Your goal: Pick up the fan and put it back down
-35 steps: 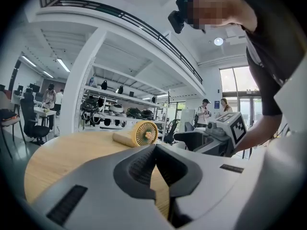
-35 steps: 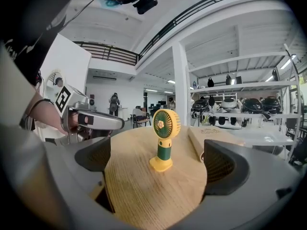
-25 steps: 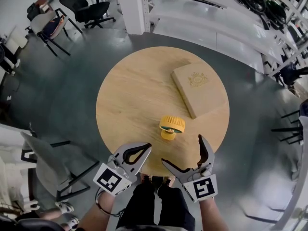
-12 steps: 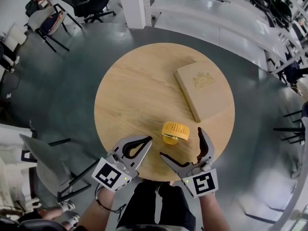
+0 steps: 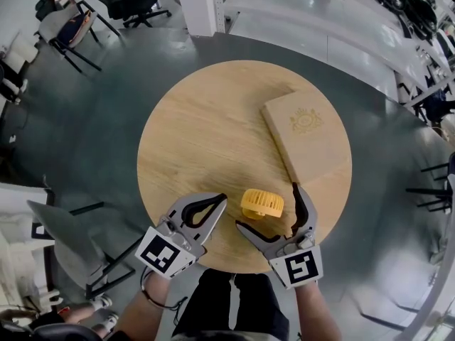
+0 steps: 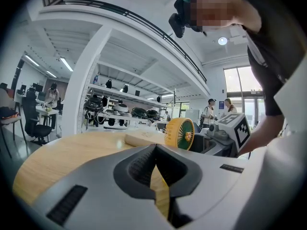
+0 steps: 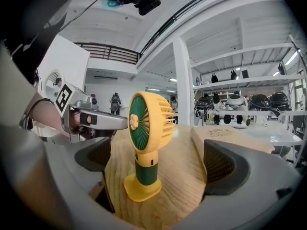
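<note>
A small yellow fan (image 5: 261, 203) with a green grille and a yellow base stands upright on the round wooden table (image 5: 206, 133), near its front edge. My right gripper (image 5: 269, 207) is open, one jaw on each side of the fan without touching it. In the right gripper view the fan (image 7: 144, 143) stands between the two open jaws of the right gripper (image 7: 158, 169). My left gripper (image 5: 219, 203) is shut and empty, just left of the fan. From the left gripper (image 6: 154, 150) the fan (image 6: 180, 133) shows ahead to the right.
A flat wooden box (image 5: 307, 142) with a crest lies on the table's right half, behind the fan, and also shows as the box (image 7: 225, 138) in the right gripper view. Office chairs (image 5: 64, 34) and white benches (image 5: 306, 13) stand on the grey floor around the table.
Both grippers have moved forward over the table edge. The right gripper's open jaws now stand on either side of the fan, which was ahead of them before. The fan has not moved.
</note>
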`<action>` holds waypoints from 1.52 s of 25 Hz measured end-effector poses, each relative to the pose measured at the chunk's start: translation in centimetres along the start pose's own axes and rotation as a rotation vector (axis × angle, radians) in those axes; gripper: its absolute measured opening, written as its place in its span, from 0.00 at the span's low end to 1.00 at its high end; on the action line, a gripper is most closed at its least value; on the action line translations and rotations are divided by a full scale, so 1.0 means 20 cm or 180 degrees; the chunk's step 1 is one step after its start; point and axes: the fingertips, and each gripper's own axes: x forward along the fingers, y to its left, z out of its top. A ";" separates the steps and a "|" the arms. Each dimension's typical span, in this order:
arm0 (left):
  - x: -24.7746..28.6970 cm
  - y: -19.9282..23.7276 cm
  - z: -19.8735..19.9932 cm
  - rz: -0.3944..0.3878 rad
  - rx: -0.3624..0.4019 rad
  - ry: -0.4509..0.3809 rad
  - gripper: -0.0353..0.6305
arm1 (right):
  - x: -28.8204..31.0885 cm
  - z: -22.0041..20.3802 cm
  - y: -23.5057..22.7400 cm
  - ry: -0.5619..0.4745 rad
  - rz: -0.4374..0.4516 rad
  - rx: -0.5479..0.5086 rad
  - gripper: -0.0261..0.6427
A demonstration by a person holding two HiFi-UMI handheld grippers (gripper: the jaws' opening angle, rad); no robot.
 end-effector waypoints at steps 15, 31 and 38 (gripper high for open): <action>0.05 0.05 -0.01 0.0032 -0.0042 0.0010 0.08 | 0.05 -0.02 -0.03 0.0027 0.0024 -0.0043 0.91; 0.04 0.05 -0.02 0.0074 -0.0067 0.0023 0.08 | 0.03 -0.03 0.02 0.0013 0.0080 -0.0205 0.54; 0.02 0.06 -0.01 0.0095 -0.0052 0.0036 0.08 | 0.03 -0.06 0.05 0.0114 0.0160 -0.0255 0.29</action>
